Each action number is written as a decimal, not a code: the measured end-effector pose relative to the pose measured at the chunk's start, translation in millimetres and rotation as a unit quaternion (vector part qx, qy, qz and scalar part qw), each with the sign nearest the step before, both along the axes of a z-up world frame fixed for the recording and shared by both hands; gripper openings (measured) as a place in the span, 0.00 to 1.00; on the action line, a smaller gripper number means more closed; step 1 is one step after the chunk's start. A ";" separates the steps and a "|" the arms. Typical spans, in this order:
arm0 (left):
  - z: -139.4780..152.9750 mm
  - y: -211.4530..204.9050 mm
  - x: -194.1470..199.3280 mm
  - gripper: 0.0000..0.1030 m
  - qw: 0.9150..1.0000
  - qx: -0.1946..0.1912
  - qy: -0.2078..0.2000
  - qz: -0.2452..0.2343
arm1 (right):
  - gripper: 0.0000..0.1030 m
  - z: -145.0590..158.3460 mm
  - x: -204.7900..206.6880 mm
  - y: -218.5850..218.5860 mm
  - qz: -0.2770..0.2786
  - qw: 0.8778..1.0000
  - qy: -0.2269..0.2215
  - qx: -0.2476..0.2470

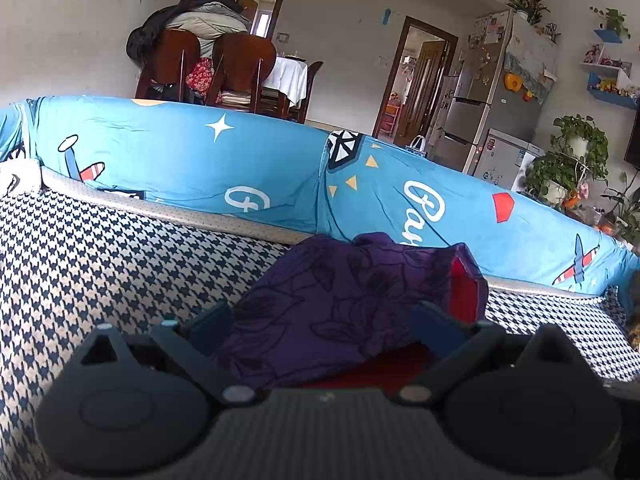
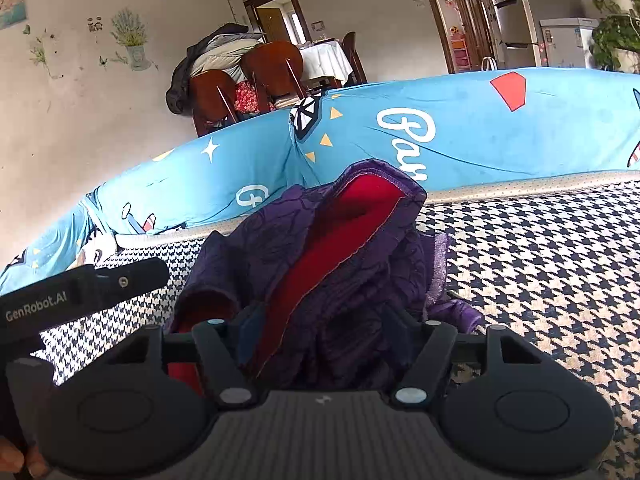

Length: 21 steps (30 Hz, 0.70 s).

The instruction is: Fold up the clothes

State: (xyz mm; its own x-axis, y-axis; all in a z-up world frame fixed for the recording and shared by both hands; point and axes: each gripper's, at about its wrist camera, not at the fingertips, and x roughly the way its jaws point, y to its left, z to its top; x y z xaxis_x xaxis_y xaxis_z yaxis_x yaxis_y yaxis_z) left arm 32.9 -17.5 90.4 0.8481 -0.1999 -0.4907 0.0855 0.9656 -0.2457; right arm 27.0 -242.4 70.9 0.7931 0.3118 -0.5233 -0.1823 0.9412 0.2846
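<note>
A purple floral garment (image 1: 340, 292) with red lining lies crumpled on the houndstooth sofa seat (image 1: 100, 260). My left gripper (image 1: 322, 326) is open, its fingers spread wide with the garment's near edge lying between them. In the right wrist view the same garment (image 2: 360, 260) is bunched and rises in a heap, red lining showing. My right gripper (image 2: 322, 330) has its fingers drawn in on a thick wad of this fabric. The left gripper's body (image 2: 120, 280) shows at the left, beside the garment.
A blue cartoon-print cover (image 1: 180, 160) drapes the sofa back (image 2: 480, 132) just behind the garment. Houndstooth seat (image 2: 540, 260) stretches out to the right. Wooden chairs (image 1: 240, 68), a fridge (image 1: 480, 92) and plants (image 1: 572, 160) stand beyond the sofa. A hand (image 2: 16, 460) shows at bottom left.
</note>
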 end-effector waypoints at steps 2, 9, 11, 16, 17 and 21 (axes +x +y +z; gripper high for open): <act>-2.6 -1.0 5.8 1.00 1.000 -0.007 0.008 0.003 | 0.65 -0.9 4.0 3.3 0.000 1.000 0.000 0.008; -20.2 4.5 20.9 0.99 0.999 -0.016 0.047 0.020 | 0.59 -7.4 6.5 31.7 0.009 0.998 -0.037 -0.051; -23.4 9.4 21.2 0.89 0.998 -0.021 0.055 0.029 | 0.47 -10.5 4.8 39.5 0.015 0.996 -0.049 -0.076; -31.0 18.9 20.2 0.54 0.996 -0.007 0.077 0.054 | 0.19 -14.8 -1.2 53.6 0.025 0.988 -0.075 -0.129; -32.6 21.0 19.6 0.46 0.995 -0.004 0.082 0.060 | 0.16 -14.4 -3.1 54.4 0.024 0.987 -0.079 -0.134; -36.7 29.5 16.0 0.28 0.991 0.016 0.095 0.087 | 0.12 -11.1 -14.0 54.8 0.014 0.985 -0.083 -0.150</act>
